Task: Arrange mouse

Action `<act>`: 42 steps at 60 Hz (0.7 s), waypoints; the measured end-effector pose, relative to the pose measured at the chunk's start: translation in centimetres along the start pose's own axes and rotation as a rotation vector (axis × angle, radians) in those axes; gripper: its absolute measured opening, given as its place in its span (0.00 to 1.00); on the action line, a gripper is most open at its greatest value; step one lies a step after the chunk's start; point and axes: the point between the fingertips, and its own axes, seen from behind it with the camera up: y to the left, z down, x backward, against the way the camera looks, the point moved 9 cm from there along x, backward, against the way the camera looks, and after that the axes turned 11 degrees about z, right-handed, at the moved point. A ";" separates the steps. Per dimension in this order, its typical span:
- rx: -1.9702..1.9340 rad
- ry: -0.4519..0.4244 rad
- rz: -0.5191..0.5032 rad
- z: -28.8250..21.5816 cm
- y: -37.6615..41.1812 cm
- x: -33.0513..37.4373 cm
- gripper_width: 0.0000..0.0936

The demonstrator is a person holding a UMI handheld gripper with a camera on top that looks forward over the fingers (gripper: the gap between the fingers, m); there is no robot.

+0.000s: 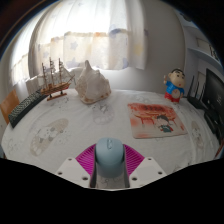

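Gripping a grey mouse (109, 157), the gripper (109, 163) presses both pads; a mouse pad (156, 118) lies at 1 o'clock.

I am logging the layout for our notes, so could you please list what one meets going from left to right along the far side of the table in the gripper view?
Model ship → conch shell → picture mouse pad → cartoon figurine. The mouse sits nearer, held between the gripper fingers.

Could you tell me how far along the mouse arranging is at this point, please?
Done: the mouse is picked up. In hand: the gripper is shut on it, held above the table. Left: setting it down, probably on the mouse pad just ahead; it is not there yet.
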 end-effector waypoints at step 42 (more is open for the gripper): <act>-0.054 0.012 0.064 -8.5 -17.2 -18.4 0.41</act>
